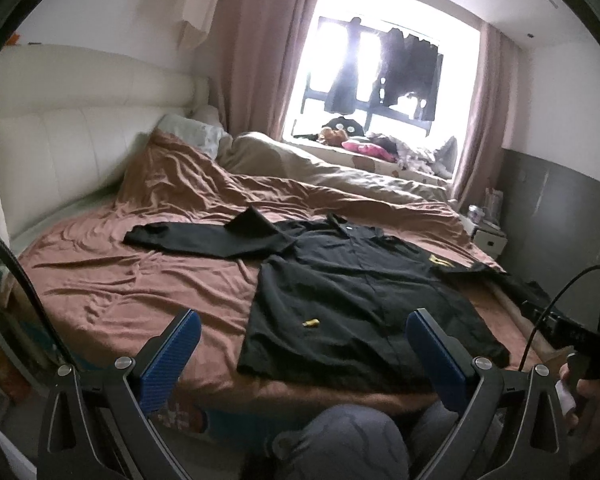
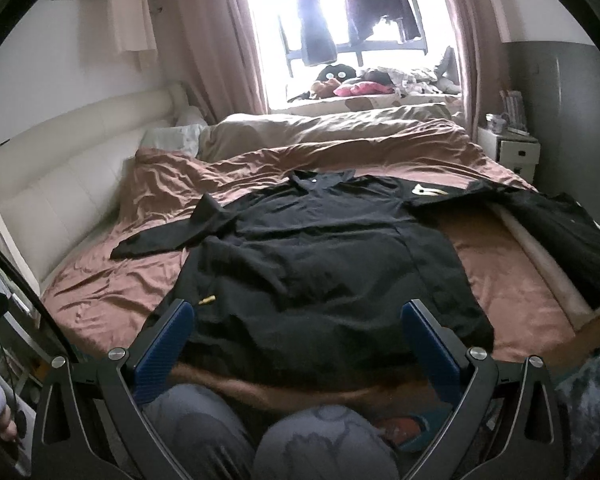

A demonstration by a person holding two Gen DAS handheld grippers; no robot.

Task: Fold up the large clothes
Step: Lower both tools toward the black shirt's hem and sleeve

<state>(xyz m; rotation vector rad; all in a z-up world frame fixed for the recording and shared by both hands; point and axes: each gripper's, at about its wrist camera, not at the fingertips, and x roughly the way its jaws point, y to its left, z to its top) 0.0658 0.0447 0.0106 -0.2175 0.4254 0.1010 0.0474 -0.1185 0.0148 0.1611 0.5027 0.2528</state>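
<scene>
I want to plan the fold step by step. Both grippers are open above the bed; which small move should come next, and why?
Probably bring the left gripper forward to the left sleeve. The black shirt lies spread flat on the brown sheet, the sleeve sticks out sideways with its cuff part flipped, and both the left and the right gripper are open, holding nothing.

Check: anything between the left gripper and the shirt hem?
Nothing. Only bare brown sheet separates the open left gripper from the black shirt, which lies spread flat on the bed; the left wrist view shows it.
</scene>
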